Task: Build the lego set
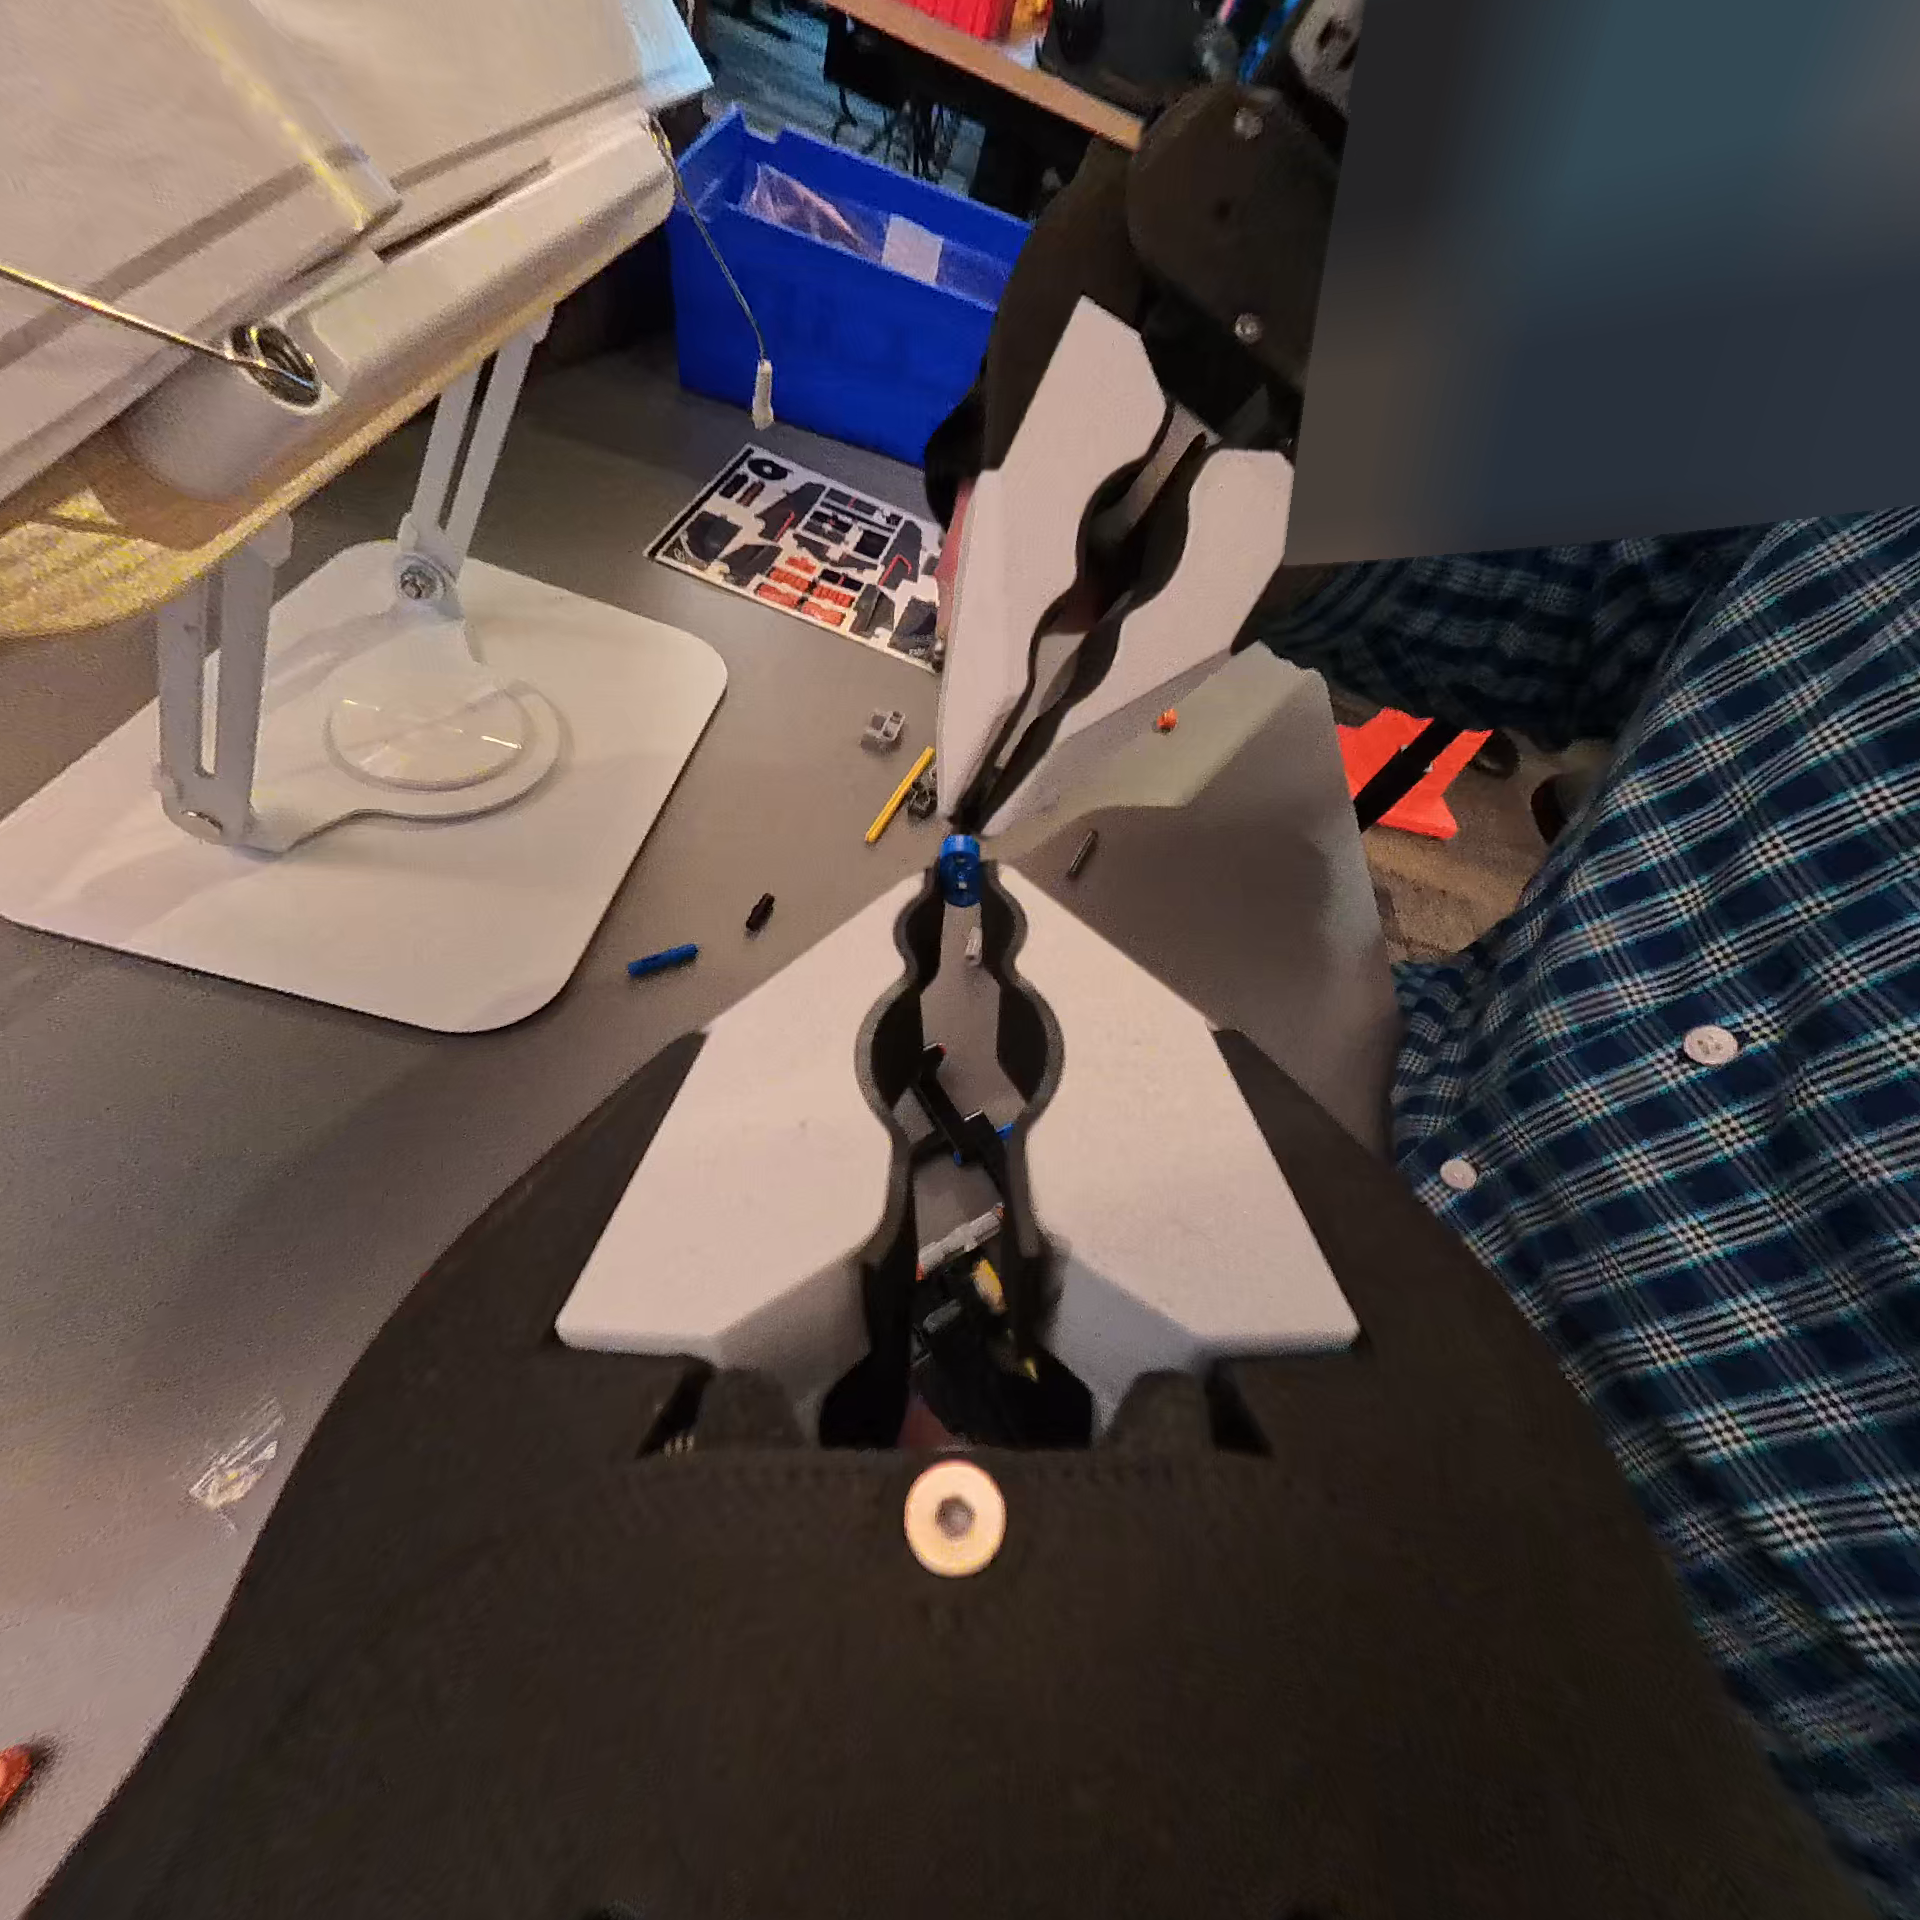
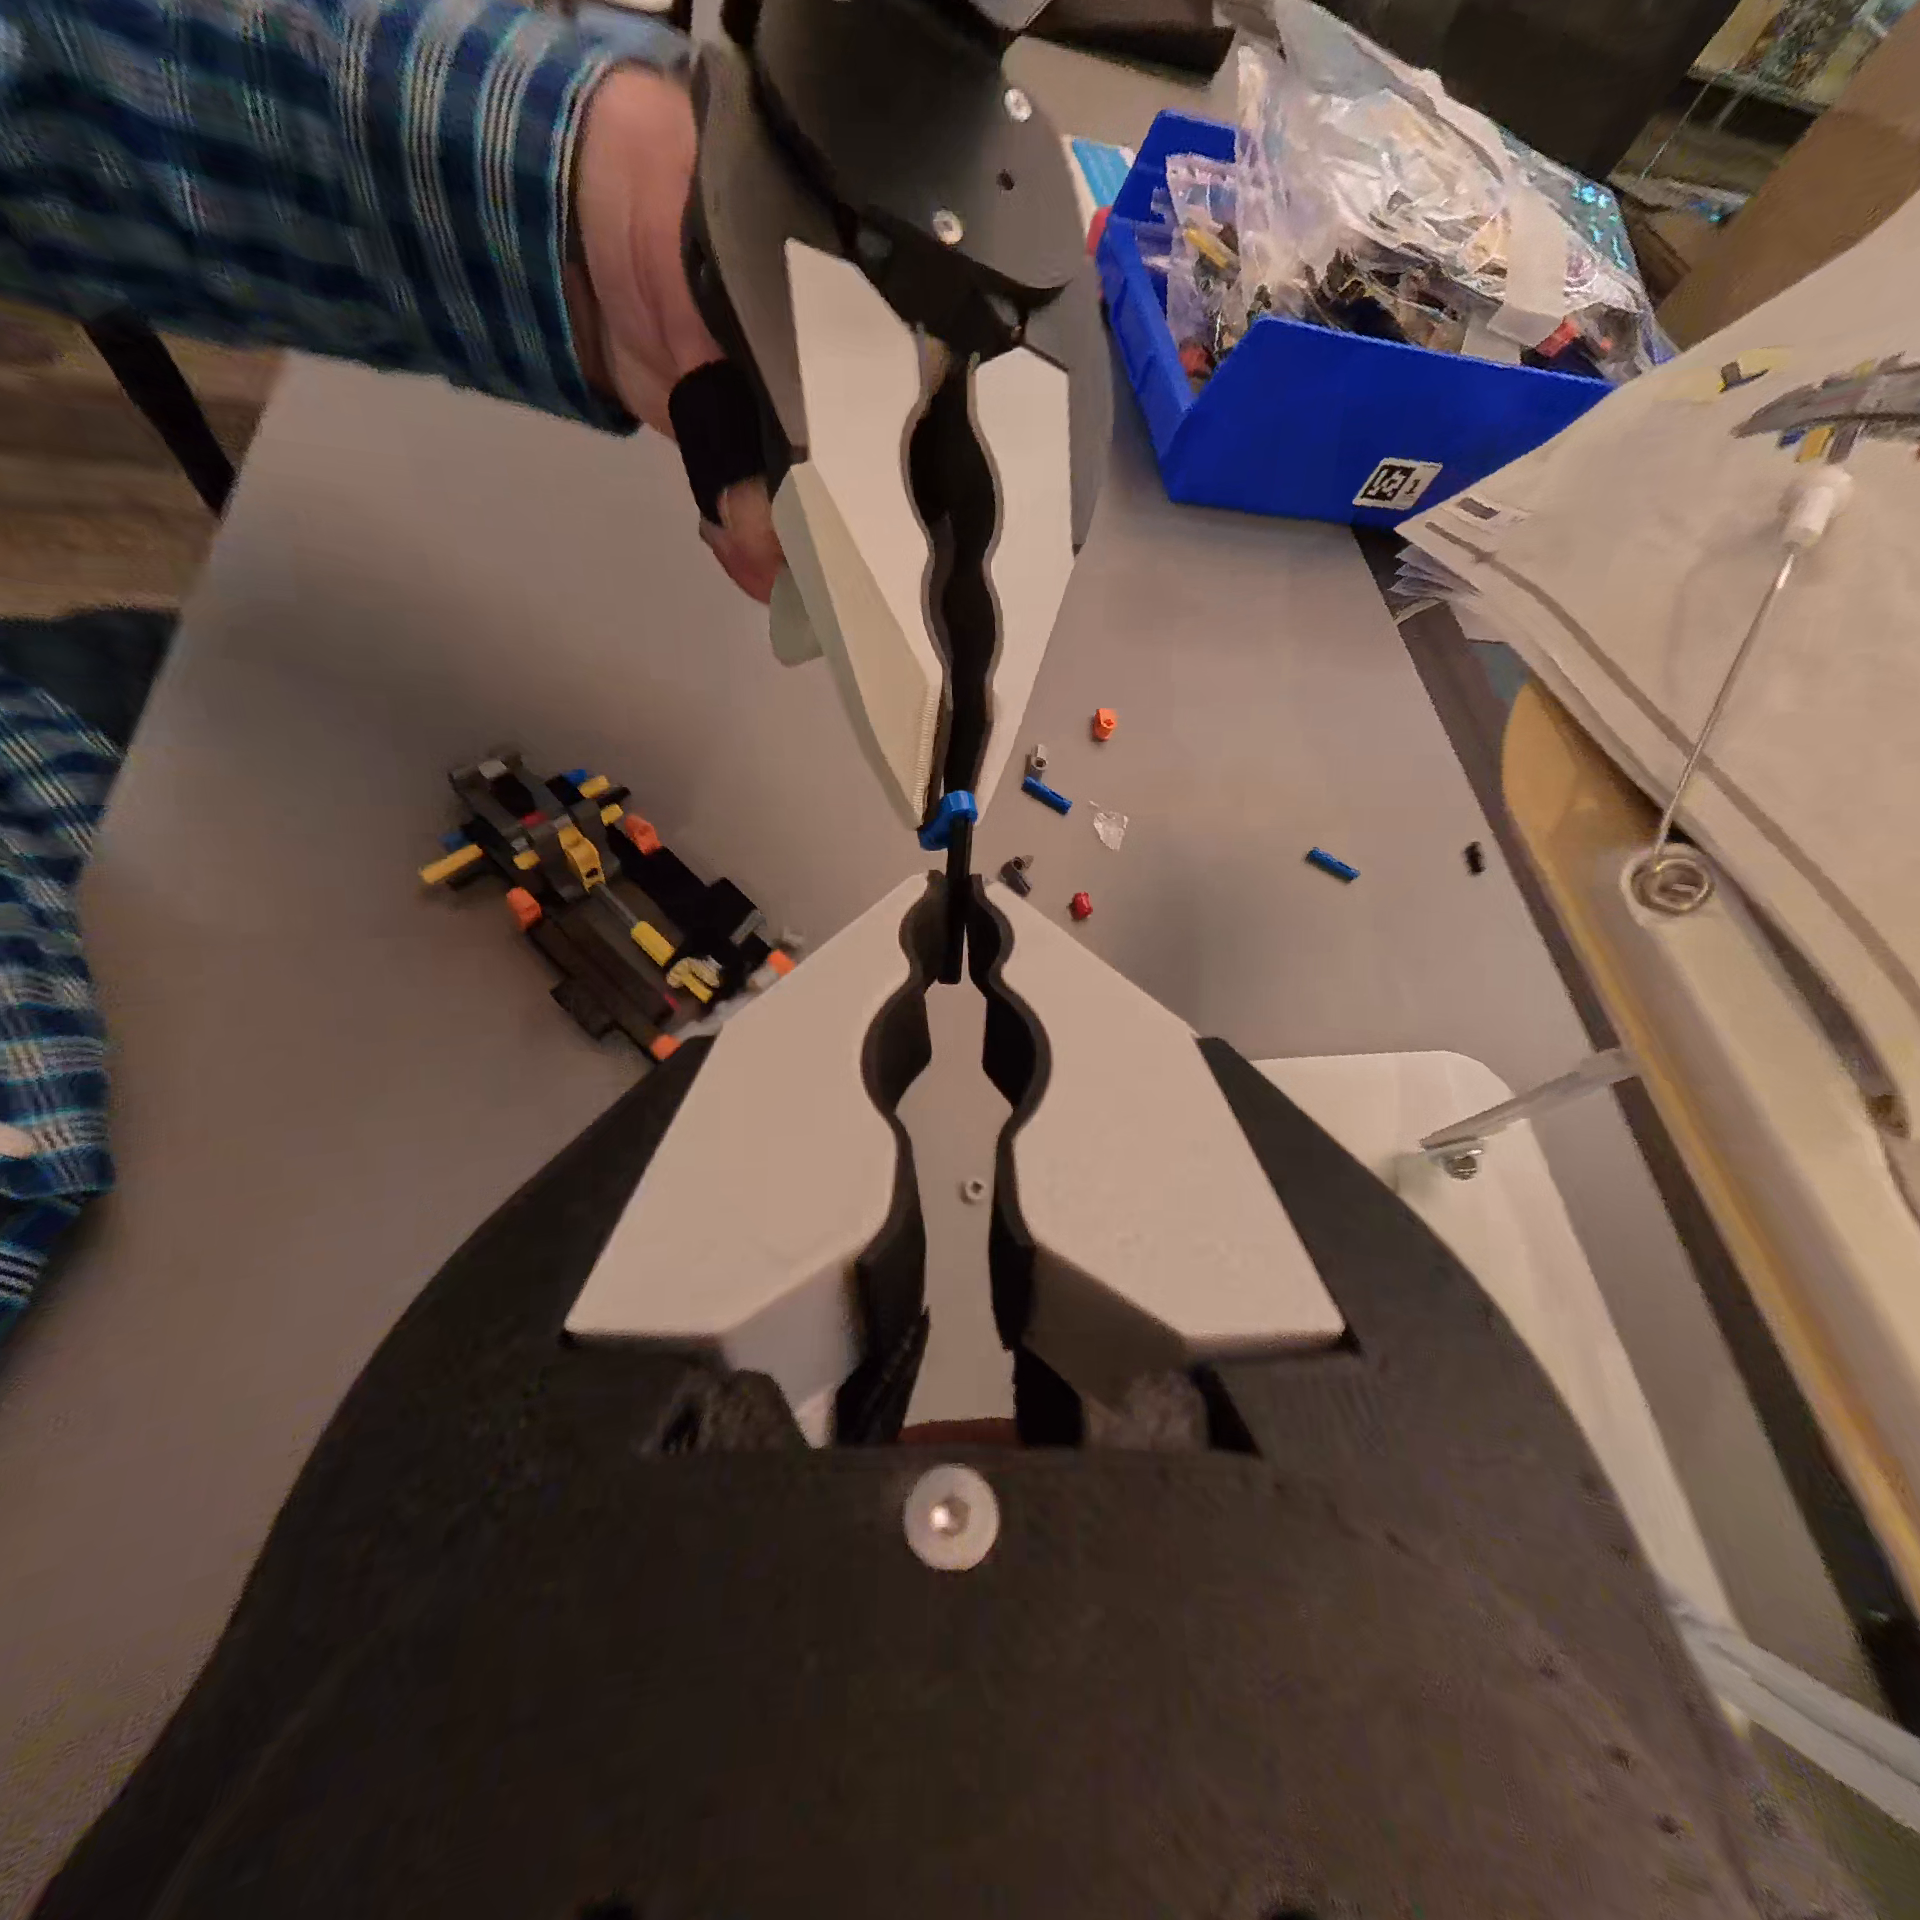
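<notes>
My left gripper (image 1: 956, 883) is shut on a small blue connector (image 1: 956, 862). My right gripper (image 2: 951, 899) is shut on a thin black axle (image 2: 952, 925). The axle's far end meets the blue connector (image 2: 948, 814). The two grippers face each other tip to tip above the grey table (image 2: 364, 623). The left gripper (image 2: 951, 795) comes in from the top of the right wrist view, and the right gripper (image 1: 964, 821) from the top of the left wrist view. A partly built black, yellow and orange lego car (image 2: 613, 904) lies on the table to the left.
Loose small pieces lie about: an orange one (image 2: 1104, 724), blue pins (image 2: 1332, 864), a yellow axle (image 1: 899, 795). A blue bin (image 2: 1330, 416) holds bags of parts. An instruction booklet (image 1: 260, 208) rests on a white stand (image 1: 364, 810). A sticker sheet (image 1: 810, 561) lies by the bin. A person's plaid sleeve (image 1: 1662, 1039) is at the right.
</notes>
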The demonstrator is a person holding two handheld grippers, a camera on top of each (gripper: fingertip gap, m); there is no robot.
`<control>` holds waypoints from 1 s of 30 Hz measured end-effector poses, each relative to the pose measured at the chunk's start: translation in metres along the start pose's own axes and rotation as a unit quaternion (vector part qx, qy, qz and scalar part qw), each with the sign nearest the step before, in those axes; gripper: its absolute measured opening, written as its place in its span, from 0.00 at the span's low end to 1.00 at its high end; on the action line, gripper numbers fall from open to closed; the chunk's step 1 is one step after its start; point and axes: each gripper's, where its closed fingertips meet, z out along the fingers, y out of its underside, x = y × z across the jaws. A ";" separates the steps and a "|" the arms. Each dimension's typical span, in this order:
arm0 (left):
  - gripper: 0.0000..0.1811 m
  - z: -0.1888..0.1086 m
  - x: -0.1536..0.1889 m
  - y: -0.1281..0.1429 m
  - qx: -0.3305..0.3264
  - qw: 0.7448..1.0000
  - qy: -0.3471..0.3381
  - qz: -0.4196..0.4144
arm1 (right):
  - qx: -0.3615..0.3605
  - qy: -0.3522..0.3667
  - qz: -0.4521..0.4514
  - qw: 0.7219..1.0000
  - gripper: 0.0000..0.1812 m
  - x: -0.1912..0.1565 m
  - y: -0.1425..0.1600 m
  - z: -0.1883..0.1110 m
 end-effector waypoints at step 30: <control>0.02 0.008 -0.025 0.027 -0.233 0.944 -0.131 0.195 | -0.217 0.145 -0.326 0.909 0.00 0.005 0.021 0.018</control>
